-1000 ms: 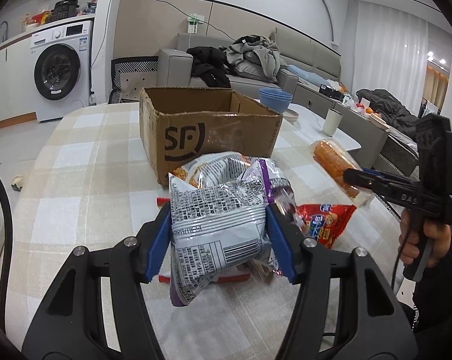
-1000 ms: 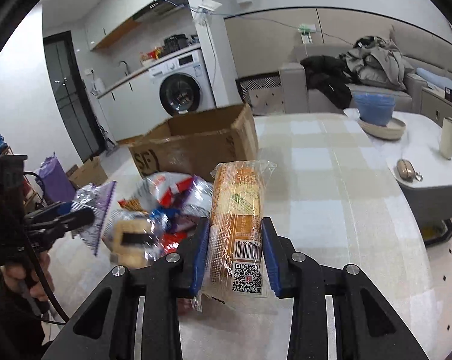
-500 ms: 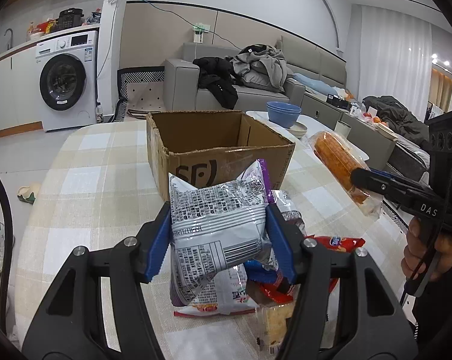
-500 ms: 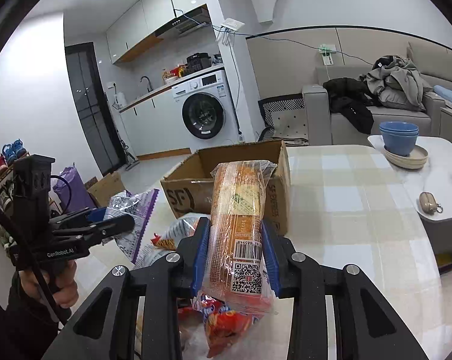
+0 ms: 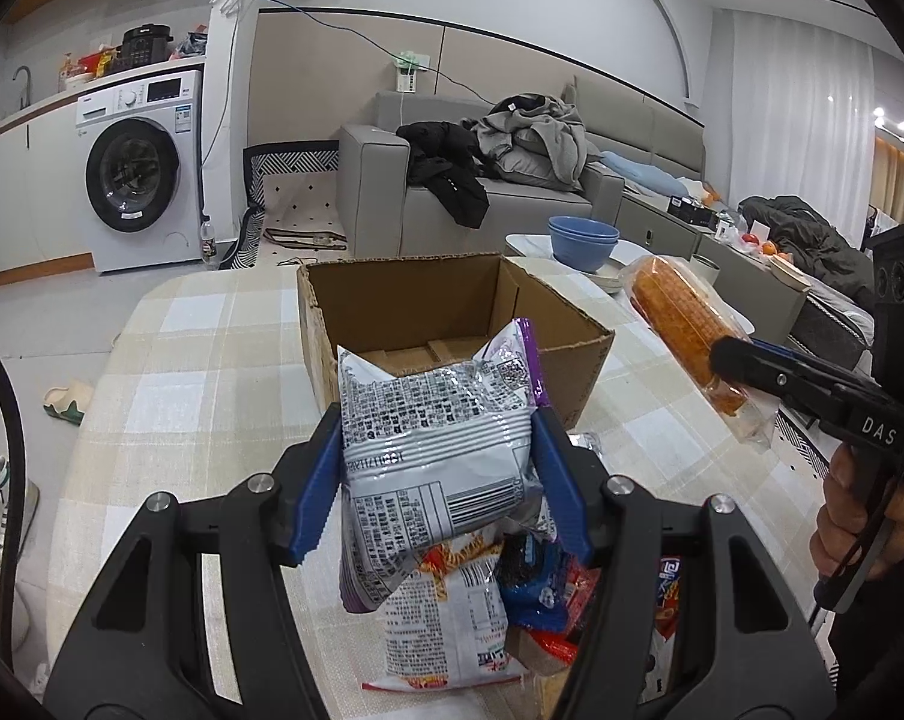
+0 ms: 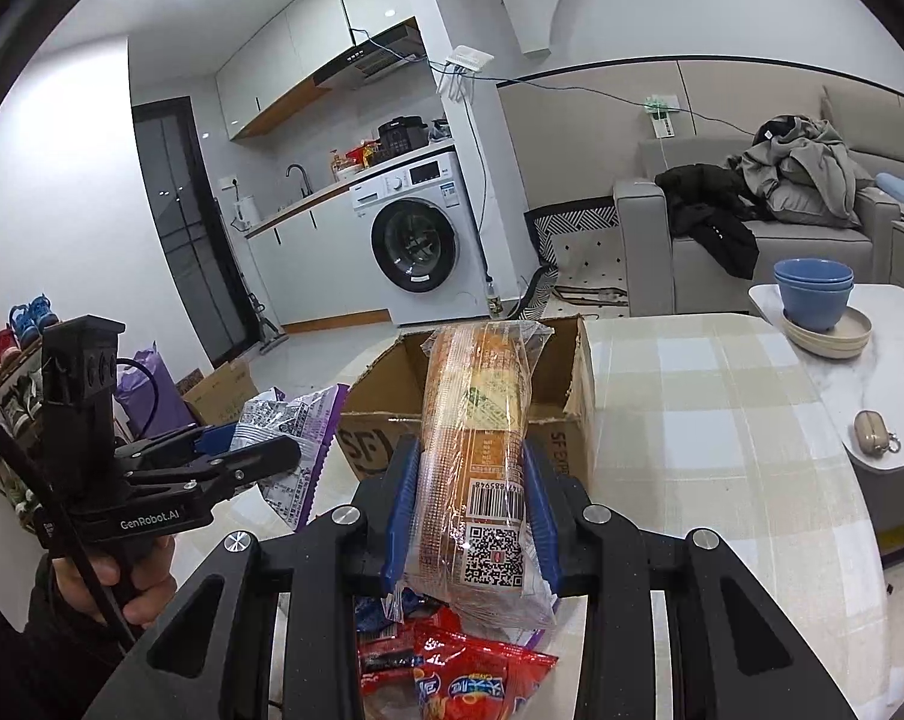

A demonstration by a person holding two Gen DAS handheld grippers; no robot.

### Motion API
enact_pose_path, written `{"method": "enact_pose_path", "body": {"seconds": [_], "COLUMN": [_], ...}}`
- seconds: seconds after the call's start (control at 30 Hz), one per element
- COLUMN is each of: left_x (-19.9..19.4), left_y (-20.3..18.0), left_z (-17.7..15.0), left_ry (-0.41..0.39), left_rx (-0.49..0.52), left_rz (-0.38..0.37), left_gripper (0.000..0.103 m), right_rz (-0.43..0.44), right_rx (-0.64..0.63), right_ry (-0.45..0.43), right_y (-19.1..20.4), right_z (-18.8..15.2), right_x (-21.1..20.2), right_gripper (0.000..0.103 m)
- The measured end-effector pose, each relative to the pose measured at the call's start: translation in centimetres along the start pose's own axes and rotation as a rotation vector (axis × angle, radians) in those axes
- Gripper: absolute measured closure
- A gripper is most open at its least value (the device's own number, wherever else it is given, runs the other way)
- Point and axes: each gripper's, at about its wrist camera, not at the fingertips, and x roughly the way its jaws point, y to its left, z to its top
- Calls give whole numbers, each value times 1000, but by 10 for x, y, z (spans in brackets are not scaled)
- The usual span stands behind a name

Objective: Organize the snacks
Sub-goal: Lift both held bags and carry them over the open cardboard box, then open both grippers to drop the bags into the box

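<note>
My left gripper [image 5: 437, 480] is shut on a silver and purple snack bag [image 5: 434, 450], held in the air just in front of the open cardboard box [image 5: 452, 324]. The box looks empty inside. My right gripper [image 6: 473, 507] is shut on a clear-wrapped orange biscuit pack [image 6: 479, 450], also raised near the box [image 6: 566, 402]. Each gripper shows in the other view: the right gripper [image 5: 731, 360] with its biscuit pack [image 5: 680, 318], the left gripper [image 6: 272, 450] with its bag [image 6: 299, 450]. Loose snack packets [image 5: 446, 618] lie on the table below, including red ones [image 6: 458, 672].
The checked tablecloth [image 5: 212, 360] covers the table around the box. Blue bowls on plates [image 6: 815, 300] and a small pouch [image 6: 872, 432] sit on a white side table at the right. A sofa with clothes [image 5: 512, 180] and a washing machine [image 5: 140, 174] stand beyond.
Both grippers have risen with their packs and come closer to the box, whose inside now shows. The pile of snacks has dropped lower in both views.
</note>
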Motion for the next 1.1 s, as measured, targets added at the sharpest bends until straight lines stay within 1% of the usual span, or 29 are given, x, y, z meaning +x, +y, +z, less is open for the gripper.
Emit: {"method": "enact_pose_path", "body": {"seconds": [0.43,0.8,1.1], "left_x": [30,67,102], "left_y": [12,23,33], "left_z": [33,63,95], "left_ry": [-3,2,4], "left_rx": [-12,-19,-51], "left_rz": [21,49,55], "left_gripper": [45,45,45], "right_rz": [13,43,41], "right_rx": [22,39,88], "right_ry": [21,42,72], "right_y": [-3,0,-12], "right_z": [15,36,48], "right_x": [26,57,92], "right_gripper": [69,69,69]}}
